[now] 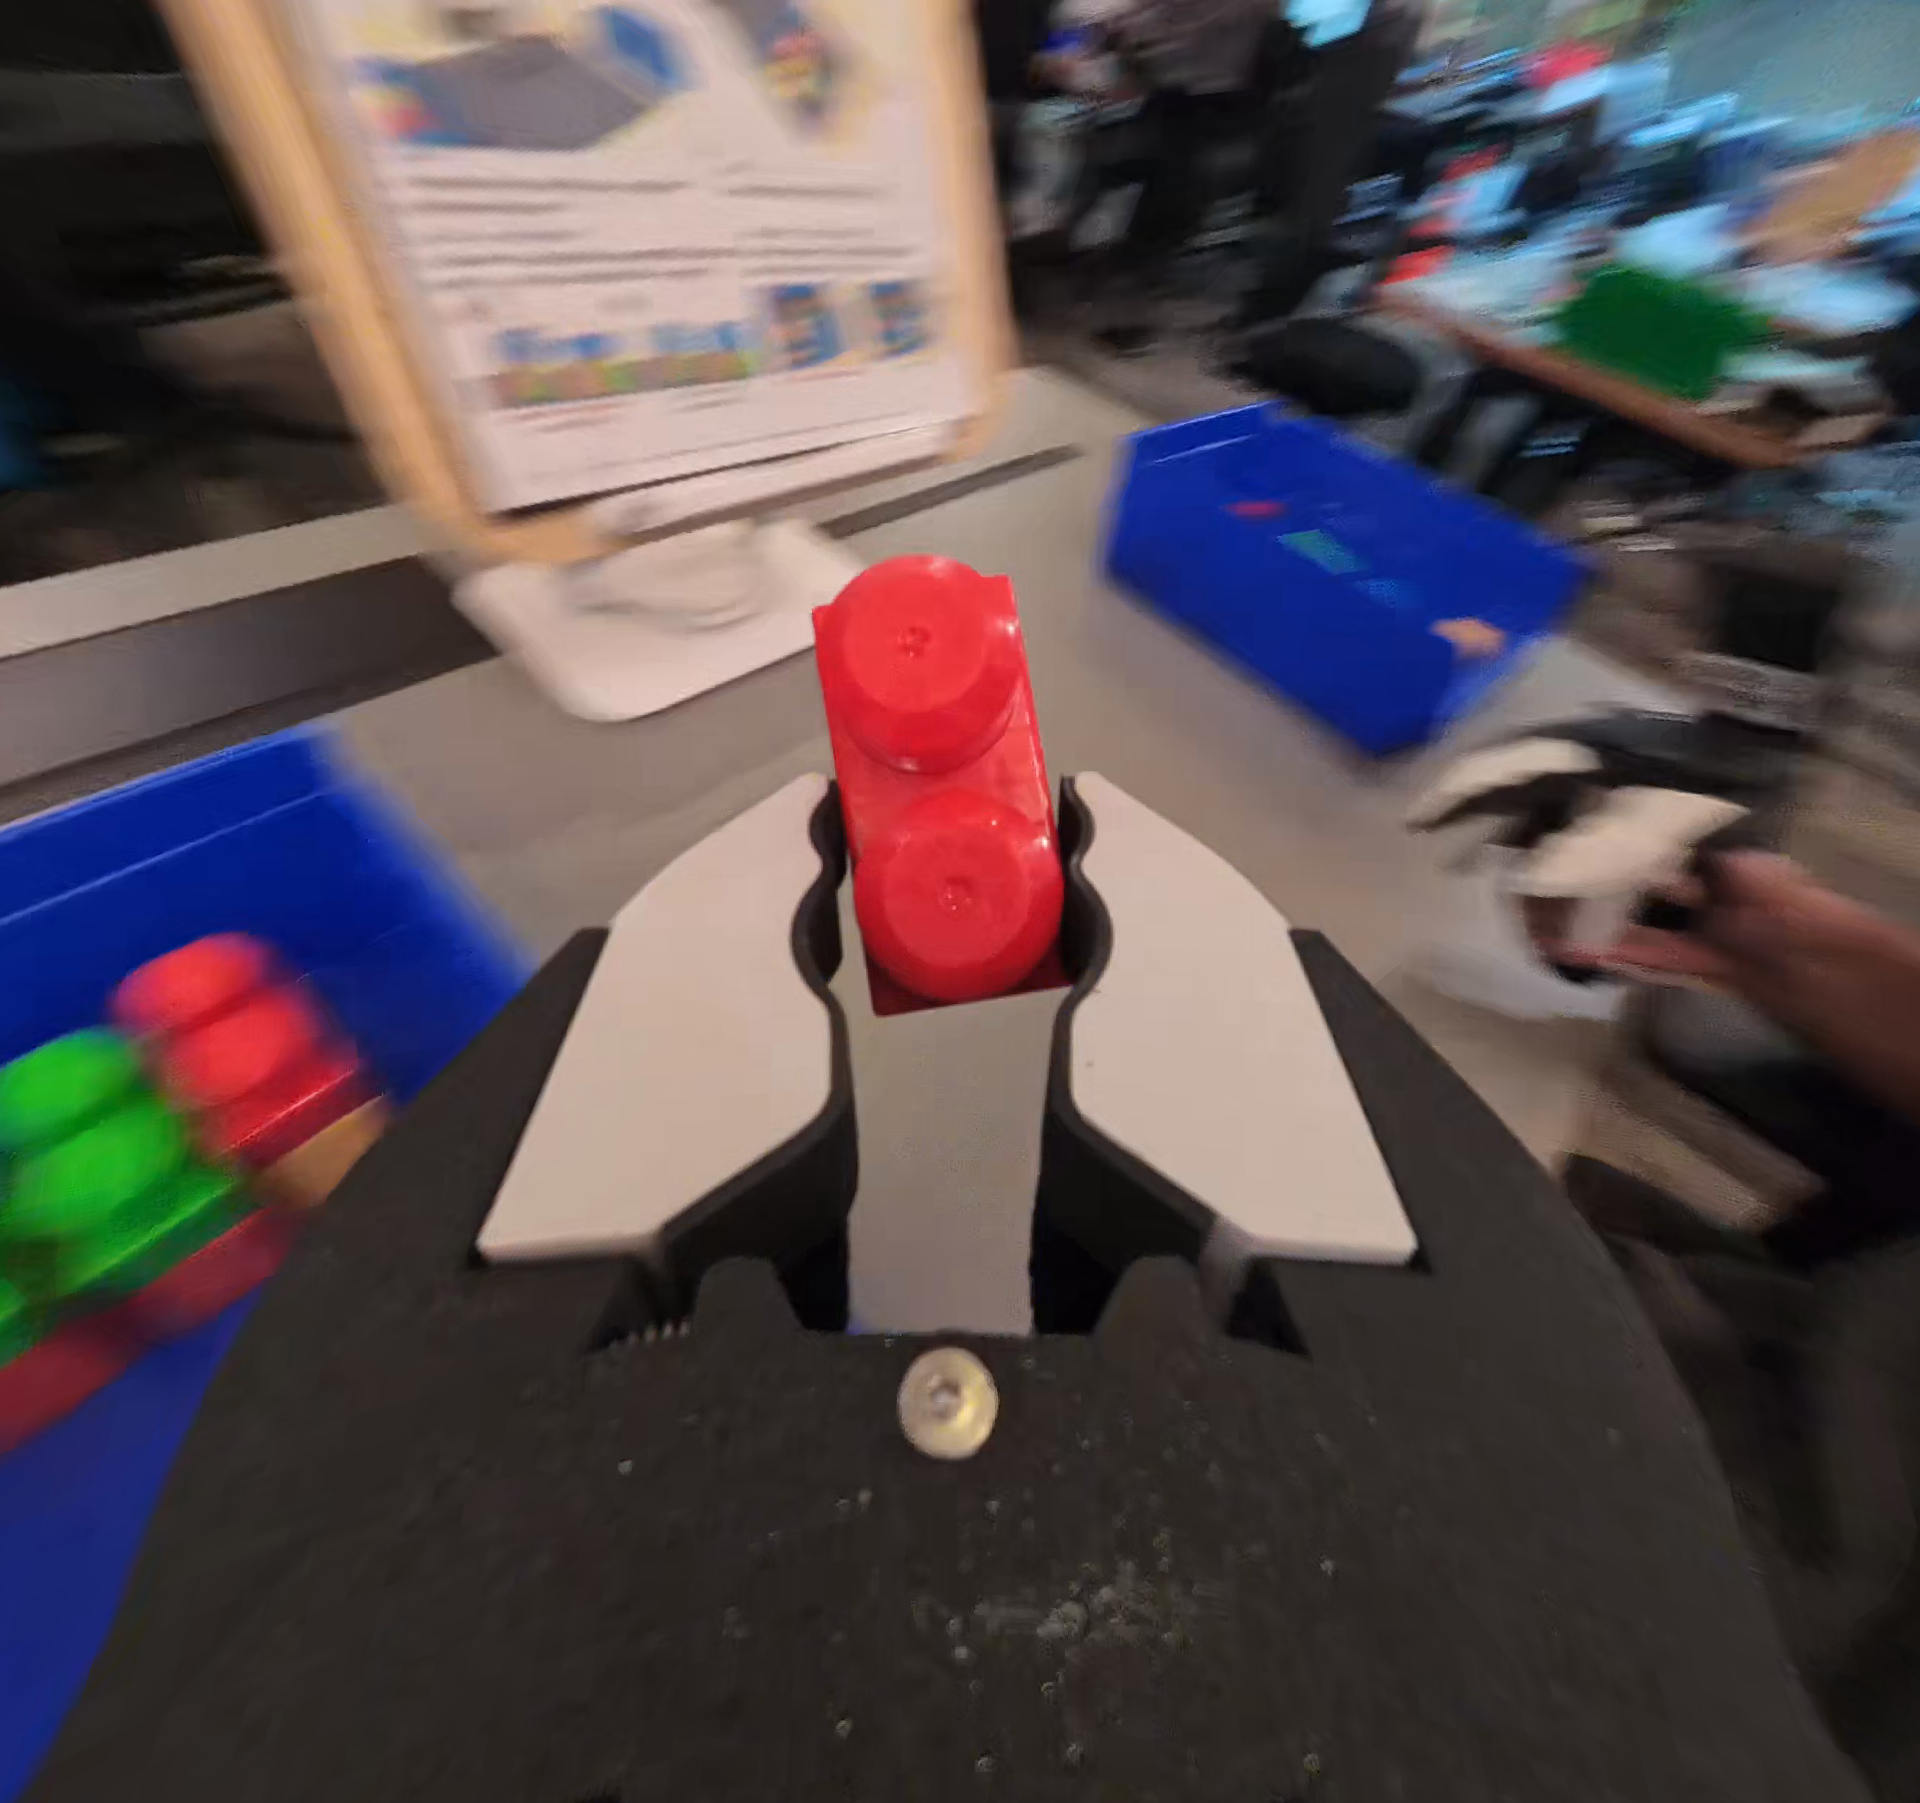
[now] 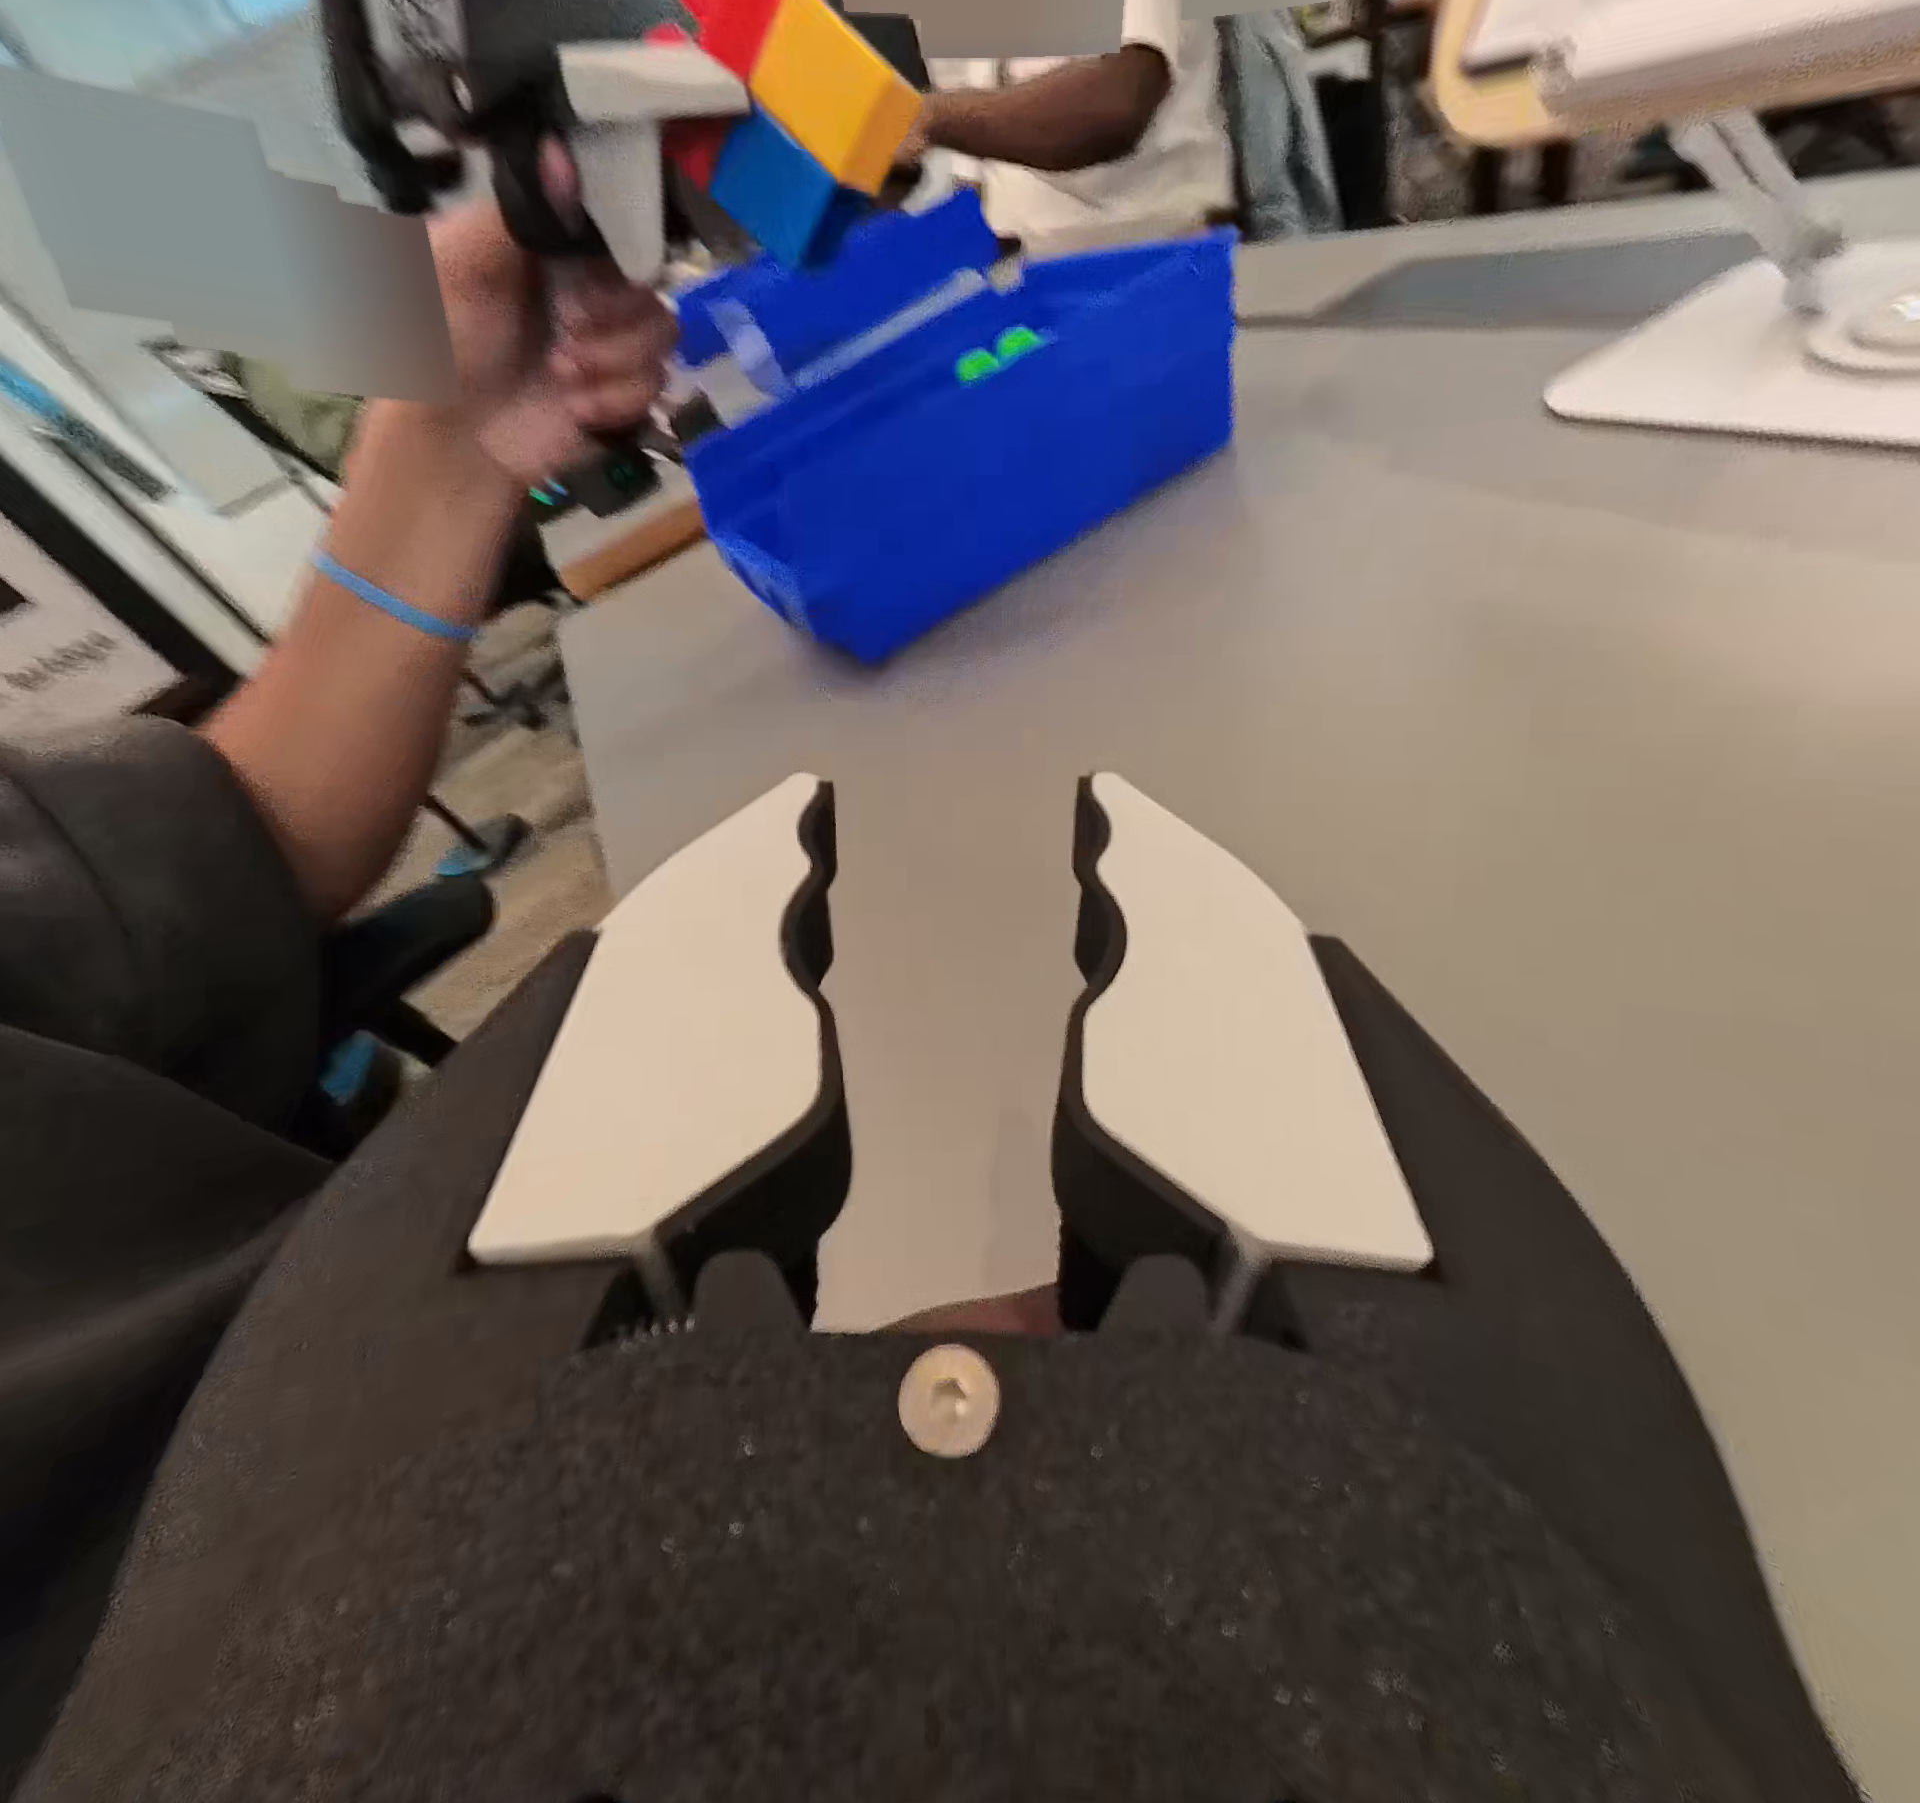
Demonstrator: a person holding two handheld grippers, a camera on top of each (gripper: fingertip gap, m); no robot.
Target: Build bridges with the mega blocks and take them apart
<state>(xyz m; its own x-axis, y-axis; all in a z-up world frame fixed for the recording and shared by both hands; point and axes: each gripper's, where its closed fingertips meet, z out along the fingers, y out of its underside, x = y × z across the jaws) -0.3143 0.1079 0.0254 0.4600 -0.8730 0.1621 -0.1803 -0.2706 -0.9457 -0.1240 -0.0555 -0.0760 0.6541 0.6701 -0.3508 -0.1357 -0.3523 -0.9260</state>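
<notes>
My left gripper (image 1: 951, 803) is shut on a red two-stud block (image 1: 920, 673), held up in the air. The right wrist view shows that this block tops a joined piece with a yellow block (image 2: 831, 86) and a blue block (image 2: 774, 184) under it, tilted above a blue bin (image 2: 935, 486). My right gripper (image 2: 956, 797) is open and empty over the grey table (image 2: 1455, 714). It also shows blurred at the right of the left wrist view (image 1: 1590, 839).
The blue bin at the left (image 1: 208, 870) holds green blocks (image 1: 94, 1151) and red blocks (image 1: 229, 1036). A second blue bin (image 1: 1340, 590) stands at the far right. A framed poster (image 1: 644, 195) on a white stand (image 1: 665, 631) is behind. A person sits beyond the table. My hands' fingertips stand some 25 centimeters from each other.
</notes>
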